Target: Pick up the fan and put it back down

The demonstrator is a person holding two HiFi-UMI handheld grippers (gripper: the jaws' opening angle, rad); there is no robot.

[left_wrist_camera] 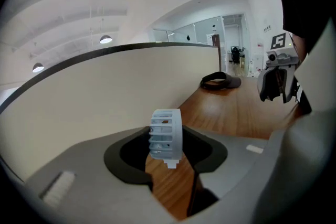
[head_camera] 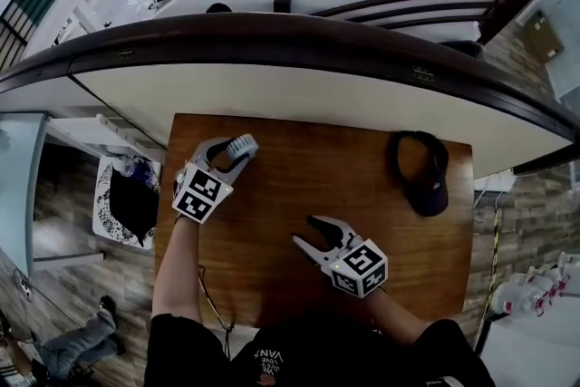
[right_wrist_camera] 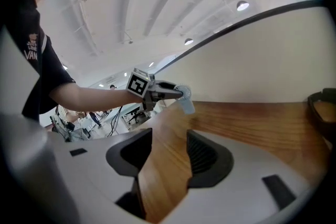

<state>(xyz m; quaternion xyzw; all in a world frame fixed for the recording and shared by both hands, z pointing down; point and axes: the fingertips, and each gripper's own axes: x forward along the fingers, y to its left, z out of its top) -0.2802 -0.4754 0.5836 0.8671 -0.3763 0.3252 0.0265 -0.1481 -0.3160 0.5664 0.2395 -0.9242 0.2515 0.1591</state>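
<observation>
At the left of the head view, the left gripper (head_camera: 228, 157) is seen near the far left corner of the wooden table (head_camera: 299, 195), and its jaws are clamped on the small pale blue fan (head_camera: 243, 144). In the left gripper view the fan (left_wrist_camera: 166, 134) is shown edge-on between the two dark pads (left_wrist_camera: 128, 157), pinched across its slatted round housing, with a short stub hanging from its underside and bare wood visible beneath it. From the right gripper view the fan (right_wrist_camera: 185, 96) is seen at the tips of the left gripper, its lower part angled down toward the tabletop. Whether that part touches the wood cannot be told. The step in hand is judged to be the carrying of the fan, with the putting down not yet done. For the next move, the fan would need to be lowered until it rests squarely on the table, and only then should the jaws be parted, since a narrow housing held edge-on is likely to tip if released askew. Further right, the right gripper (head_camera: 306, 233) is held over the near middle of the table, well apart from the fan, with its jaws apart and nothing between them (right_wrist_camera: 168, 157). At the far right a black visor cap (head_camera: 421, 177) lies on the table, clear of both grippers.
</observation>
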